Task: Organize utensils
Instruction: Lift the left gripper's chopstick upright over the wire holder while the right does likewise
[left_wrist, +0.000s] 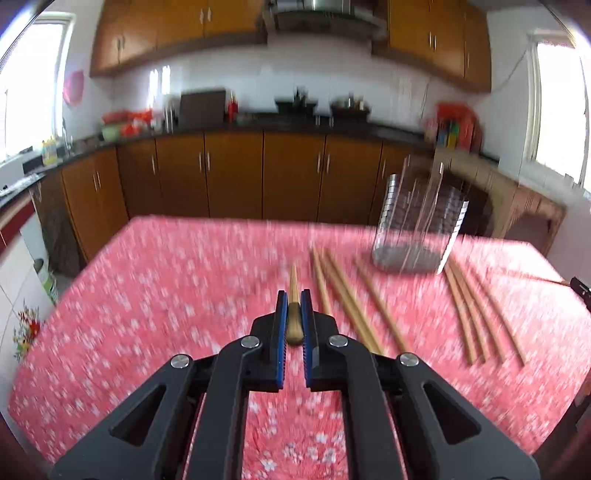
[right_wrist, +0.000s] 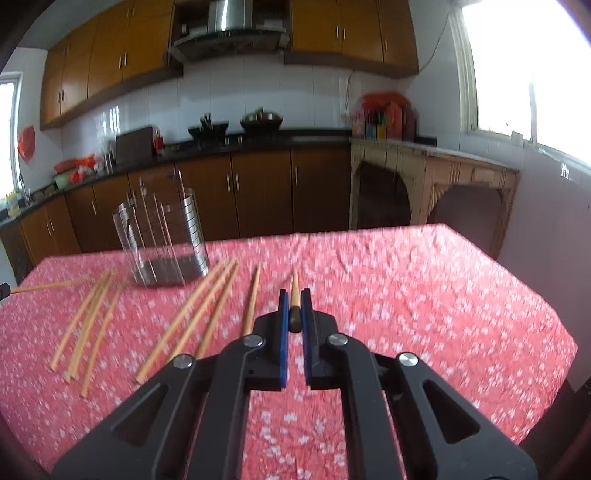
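Observation:
My left gripper (left_wrist: 294, 301) is shut on a wooden chopstick (left_wrist: 294, 286) that points forward above the red flowered tablecloth (left_wrist: 166, 295). My right gripper (right_wrist: 294, 300) is shut on another wooden chopstick (right_wrist: 294, 290), also pointing forward. A clear ribbed utensil holder (left_wrist: 419, 225) stands on the table, to the right in the left wrist view and to the left in the right wrist view (right_wrist: 166, 240). Several loose chopsticks (left_wrist: 347, 299) lie on the cloth near the holder; they also show in the right wrist view (right_wrist: 207, 306). Both views are motion-blurred.
More loose chopsticks (left_wrist: 476, 314) lie to the right of the holder, seen at the left in the right wrist view (right_wrist: 88, 325). Brown kitchen cabinets (left_wrist: 236, 173) and a dark counter stand behind the table. A wooden side table (right_wrist: 432, 184) stands at the right.

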